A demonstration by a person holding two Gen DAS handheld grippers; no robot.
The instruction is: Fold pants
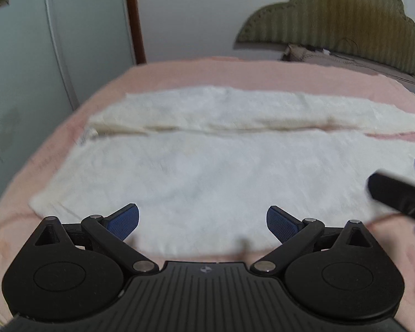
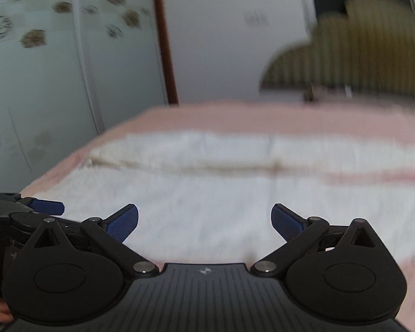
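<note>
Both tongs (image 1: 202, 221) (image 2: 204, 222) agape above white pants (image 1: 207, 166).

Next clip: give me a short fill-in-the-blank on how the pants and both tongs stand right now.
1. The white pants lie flat on a ____ bed cover.
2. The left tongs have jaws that are ____.
3. The right tongs hold ____.
4. The pads on the tongs are coloured ____.

Missing words: pink; open; nothing; blue

A home bedroom: ahead of the grippers lies a bed with a pink cover (image 1: 179, 72), an olive scalloped padded headboard (image 1: 332, 19) far right, and flower-patterned wardrobe doors (image 2: 41, 69) left.
</note>
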